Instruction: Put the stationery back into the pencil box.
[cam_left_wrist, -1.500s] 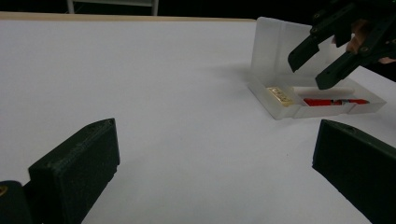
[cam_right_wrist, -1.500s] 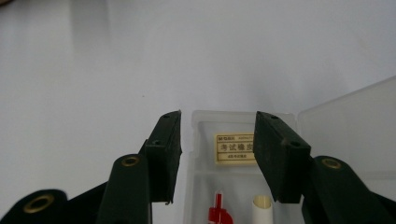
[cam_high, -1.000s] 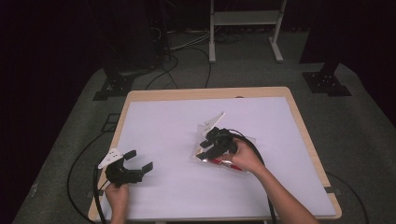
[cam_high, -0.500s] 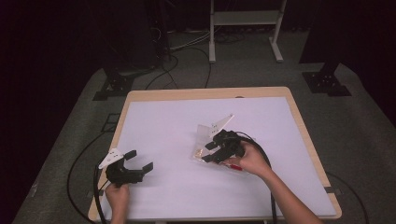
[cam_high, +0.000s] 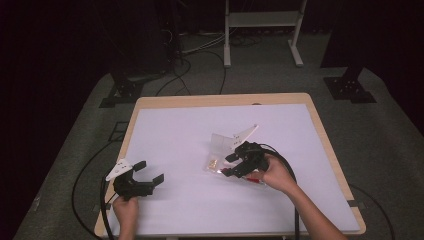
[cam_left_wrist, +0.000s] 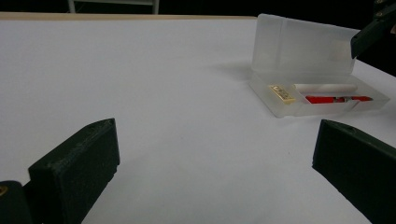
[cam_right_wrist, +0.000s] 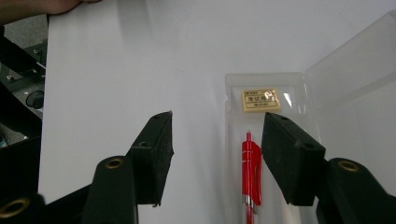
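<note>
Case (cam_right_wrist: 275, 140), clear plastic, lid up, red pen (cam_right_wrist: 251, 172) inside. R gripper (cam_high: 235, 165) over it, jaws just been opening, hold nothing. L gripper (cam_high: 148, 172) wide open, empty, well apart.

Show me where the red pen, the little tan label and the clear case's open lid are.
red pen (cam_right_wrist: 251, 161): right gripper view, on its red barrel.
tan label (cam_right_wrist: 261, 100): right gripper view, middle of its face.
open lid (cam_left_wrist: 301, 45): left gripper view, middle of the upright frosted panel.
</note>
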